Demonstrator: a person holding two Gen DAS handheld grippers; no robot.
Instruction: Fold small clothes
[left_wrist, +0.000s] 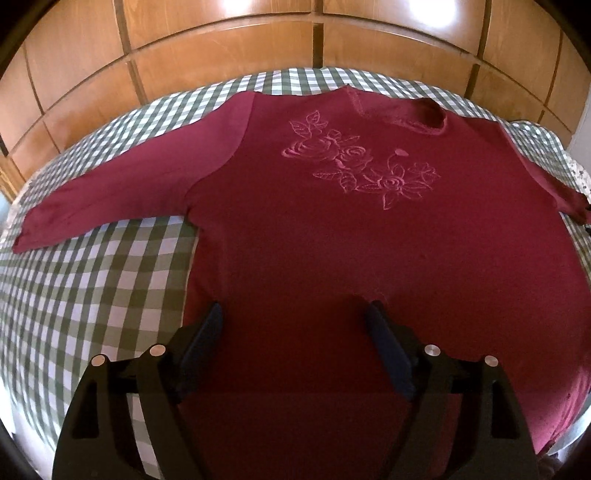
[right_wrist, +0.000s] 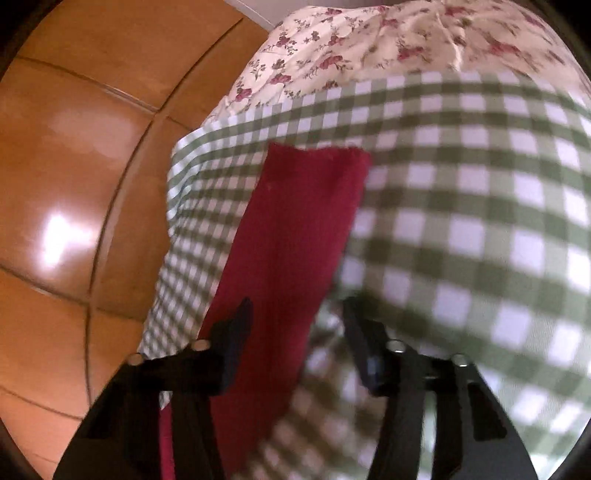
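While unfolded: dark red long-sleeved embroidered top (left_wrist: 314, 229) lay flat on green-checked cloth (left_wrist: 92, 288).
Left gripper (left_wrist: 295, 325): wide open, empty, over near hem.
Right gripper (right_wrist: 295, 321): open, empty, over right sleeve (right_wrist: 295, 229).
Next: probably pinch sleeve, fold inward.

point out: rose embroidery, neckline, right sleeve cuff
rose embroidery (left_wrist: 360, 162), left wrist view, on the middle rose of the chest motif
neckline (left_wrist: 430, 110), left wrist view, on the dark collar opening
right sleeve cuff (right_wrist: 317, 157), right wrist view, on the sleeve's end hem
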